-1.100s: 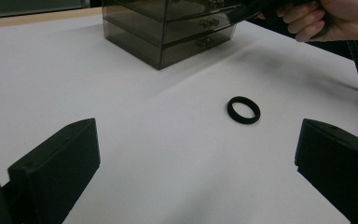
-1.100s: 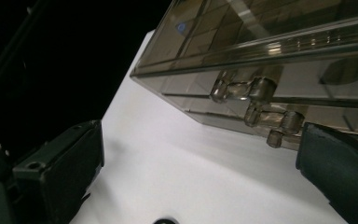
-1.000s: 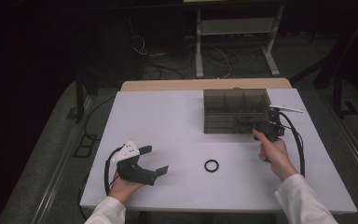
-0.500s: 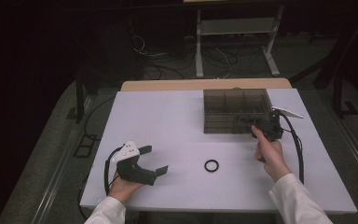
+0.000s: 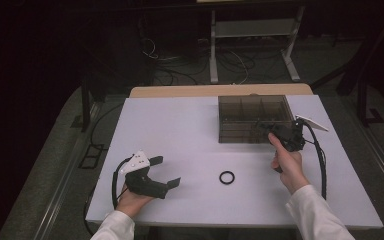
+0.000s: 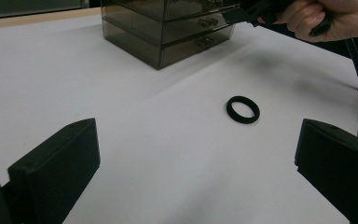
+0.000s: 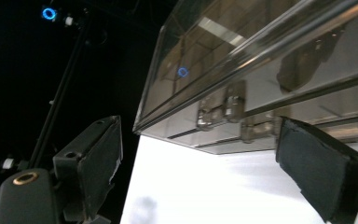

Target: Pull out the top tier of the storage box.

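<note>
A smoky see-through drawer box stands at the table's back right. My right gripper is at its front face, tilted. In the right gripper view its jaws stand wide on either side of the small clear drawer handles without touching them; they have just been closing a little. A black ring lies flat on the table, right of my left gripper, which rests open at the front left. In the left gripper view the ring lies ahead of the open jaws, nothing between them.
The white table has bare room between the ring and the box. Cables trail from both grippers, and the right one loops along the table's right side. A metal stand and floor cables lie beyond the far edge.
</note>
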